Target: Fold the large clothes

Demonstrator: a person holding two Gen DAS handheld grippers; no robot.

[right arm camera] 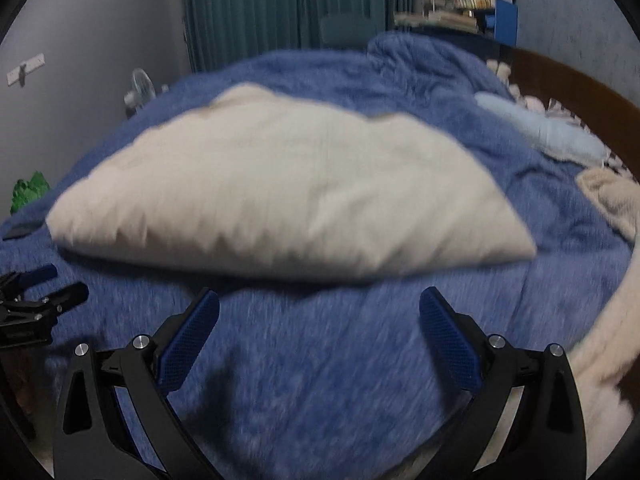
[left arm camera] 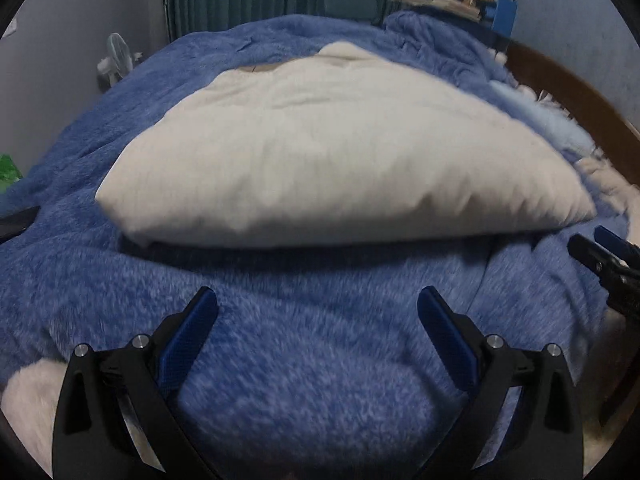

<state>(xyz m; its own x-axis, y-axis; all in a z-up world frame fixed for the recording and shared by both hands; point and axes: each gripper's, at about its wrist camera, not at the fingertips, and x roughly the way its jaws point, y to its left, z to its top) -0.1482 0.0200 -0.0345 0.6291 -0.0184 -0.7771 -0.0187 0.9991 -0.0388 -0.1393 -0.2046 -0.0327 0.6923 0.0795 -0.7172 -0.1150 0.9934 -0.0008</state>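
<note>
A cream-white garment lies folded flat on the blue fleece blanket in the middle of the bed; it also shows in the right wrist view. My left gripper is open and empty, hovering over the blanket just short of the garment's near edge. My right gripper is open and empty, also just short of the near edge. The right gripper shows at the right edge of the left wrist view. The left gripper shows at the left edge of the right wrist view.
A brown wooden bed frame runs along the right. Pale blue and cream cloths lie near it. A shelf with books, green curtains and a fan stand beyond the bed.
</note>
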